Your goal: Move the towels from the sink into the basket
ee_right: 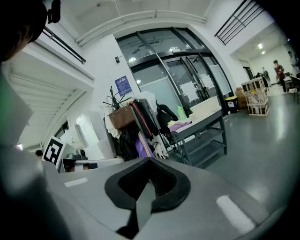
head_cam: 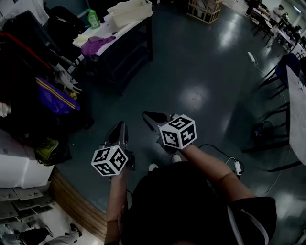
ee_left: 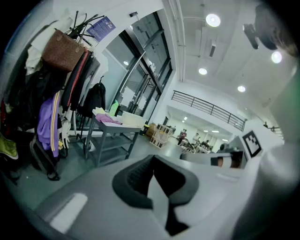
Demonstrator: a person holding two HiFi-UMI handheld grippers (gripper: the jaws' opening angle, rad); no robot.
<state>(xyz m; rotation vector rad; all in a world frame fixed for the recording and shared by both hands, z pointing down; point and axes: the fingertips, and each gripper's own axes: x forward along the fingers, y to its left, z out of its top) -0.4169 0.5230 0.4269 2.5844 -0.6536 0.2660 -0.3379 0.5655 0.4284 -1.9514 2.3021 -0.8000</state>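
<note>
A purple towel (head_cam: 97, 44) lies on a grey metal table (head_cam: 125, 36) across the room, next to a green bottle (head_cam: 92, 18) and a white tub (head_cam: 130, 11). Both grippers hang over the dark floor, far from the table, with nothing in them. My left gripper (head_cam: 120, 128) is shut. My right gripper (head_cam: 152, 116) is shut too. In the left gripper view the shut jaws point toward the table (ee_left: 110, 136) and towel (ee_left: 108, 118). The right gripper view shows the towel (ee_right: 180, 125) and tub (ee_right: 206, 107) beyond its shut jaws. I cannot make out a sink or a basket for certain.
A rack (head_cam: 33, 81) of coats and bags crowds the left side. White boxes (head_cam: 16, 167) stand at the lower left. Chairs (head_cam: 282, 72) and a table edge (head_cam: 299, 103) line the right. A cable and power strip (head_cam: 236, 166) lie on the floor near the person's feet.
</note>
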